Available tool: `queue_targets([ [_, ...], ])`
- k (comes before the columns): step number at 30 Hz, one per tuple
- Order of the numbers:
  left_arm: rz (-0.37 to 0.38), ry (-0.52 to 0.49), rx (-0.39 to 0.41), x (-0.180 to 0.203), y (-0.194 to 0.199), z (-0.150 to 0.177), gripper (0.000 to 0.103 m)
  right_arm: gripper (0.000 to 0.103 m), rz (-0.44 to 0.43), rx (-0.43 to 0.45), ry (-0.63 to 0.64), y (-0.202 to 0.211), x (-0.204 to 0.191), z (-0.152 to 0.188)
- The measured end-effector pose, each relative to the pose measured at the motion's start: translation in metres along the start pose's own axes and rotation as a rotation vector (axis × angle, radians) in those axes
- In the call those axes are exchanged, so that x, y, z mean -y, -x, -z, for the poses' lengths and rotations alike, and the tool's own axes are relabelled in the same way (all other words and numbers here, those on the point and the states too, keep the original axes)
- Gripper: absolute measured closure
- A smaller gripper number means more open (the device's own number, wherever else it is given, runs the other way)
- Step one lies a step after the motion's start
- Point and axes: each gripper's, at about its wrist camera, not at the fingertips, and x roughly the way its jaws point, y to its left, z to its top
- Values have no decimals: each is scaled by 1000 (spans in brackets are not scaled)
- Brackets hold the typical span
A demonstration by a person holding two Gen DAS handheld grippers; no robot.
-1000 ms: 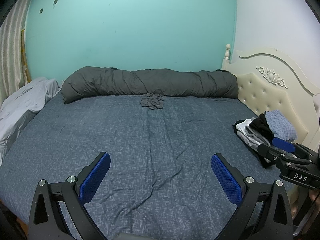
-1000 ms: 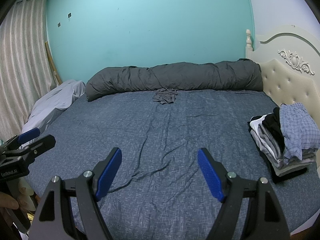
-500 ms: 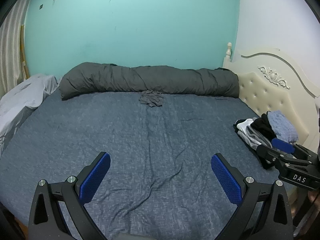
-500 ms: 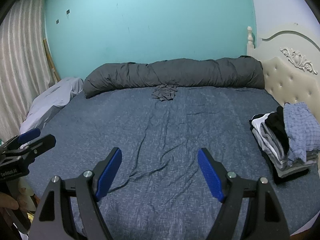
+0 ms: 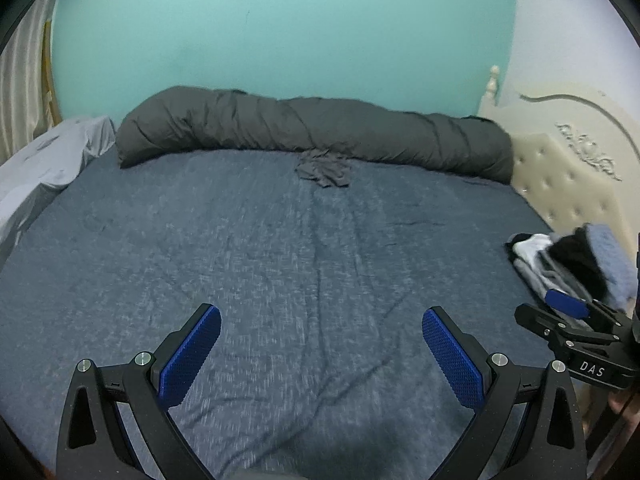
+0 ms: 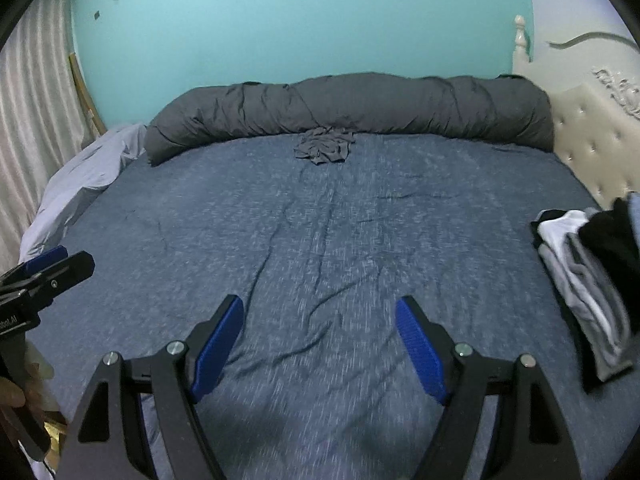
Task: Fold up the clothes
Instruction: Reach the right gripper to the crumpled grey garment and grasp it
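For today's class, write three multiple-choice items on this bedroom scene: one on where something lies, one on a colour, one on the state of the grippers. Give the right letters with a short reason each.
1. Where does the crumpled grey garment lie?
A. On top of the folded pile
B. On the bed sheet, against the rolled duvet
C. Between the right gripper's fingers

2. What colour is the wall behind the bed?
A. Yellow
B. Turquoise
C. Red

3. What state are the left gripper and the right gripper in?
A. Both open, holding nothing
B. Both shut on cloth
C. One shut, one open

Answers:
1. B, it sits at the far side, touching the duvet's foot, well away from the folded pile by the headboard.
2. B, a flat blue-green fills the background.
3. A, only bare sheet shows between each pair of blue pads.
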Motion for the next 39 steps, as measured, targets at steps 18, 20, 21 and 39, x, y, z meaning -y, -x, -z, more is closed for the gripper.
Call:
queue_targets([
  [18,10,108,-131,-58,-246,-63,0,24,10,-76,-34,-236,56,-100],
  [20,19,140,-148,-65,-261,-67,0,24,7,-93,-53,-257,59,-112],
  [21,22,156,-164,-68,-270,-69,0,24,3,-98,-62,-266,61,-118],
  [39,-7,305,-267,-140,-383,-105,0,24,20,-164,2,-457,57,-242],
])
